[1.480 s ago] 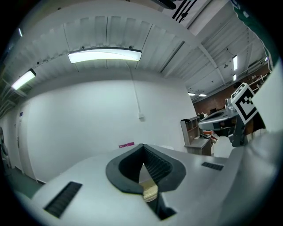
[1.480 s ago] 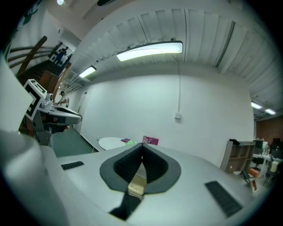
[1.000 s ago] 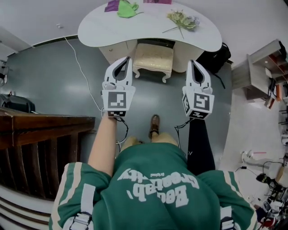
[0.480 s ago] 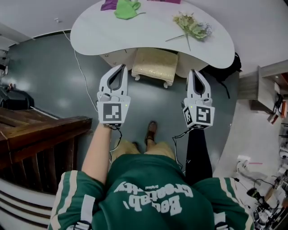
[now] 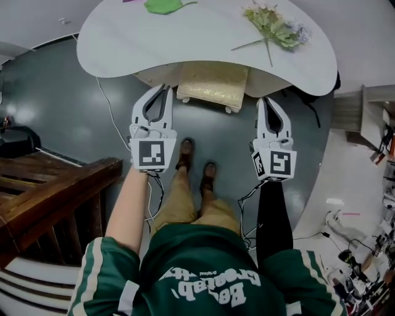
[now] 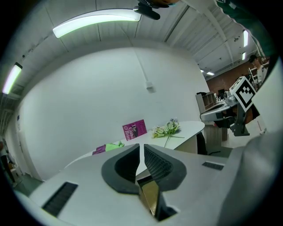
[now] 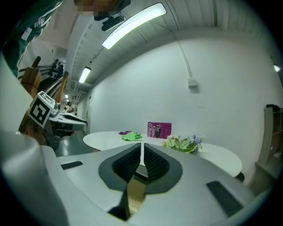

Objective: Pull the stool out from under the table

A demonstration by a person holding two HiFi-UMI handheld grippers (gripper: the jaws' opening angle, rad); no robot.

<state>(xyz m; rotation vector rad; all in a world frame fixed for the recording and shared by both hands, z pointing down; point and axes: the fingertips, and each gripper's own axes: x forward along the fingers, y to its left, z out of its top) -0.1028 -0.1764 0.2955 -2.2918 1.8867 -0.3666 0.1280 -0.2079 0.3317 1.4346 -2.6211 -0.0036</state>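
Note:
In the head view a cream cushioned stool (image 5: pixel 213 85) with pale legs stands tucked under the white kidney-shaped table (image 5: pixel 203 43); only its front part shows. My left gripper (image 5: pixel 165 88) is held out in the air just left of the stool's front corner, shut and empty. My right gripper (image 5: pixel 268 100) hangs to the right of the stool's front, off it. Its jaws are just starting to open, the tips still almost together with nothing between them. Both gripper views look over the tabletop (image 6: pixel 190 128) (image 7: pixel 221 154) past the left gripper (image 6: pixel 141 145) and the right gripper (image 7: pixel 142 145).
On the table lie a bunch of flowers (image 5: pixel 274 28), a green cloth (image 5: pixel 163 6) and a purple book (image 7: pixel 159 129). A wooden railing (image 5: pixel 55 191) stands at the left, and a cable (image 5: pixel 111 114) runs over the grey floor. The person's feet (image 5: pixel 185 154) are behind the stool; shelves (image 5: pixel 370 117) stand at the right.
The person has stepped toward the table, one foot coming forward. Table and stool now sit nearer, and both grippers have reached the level of the stool's front.

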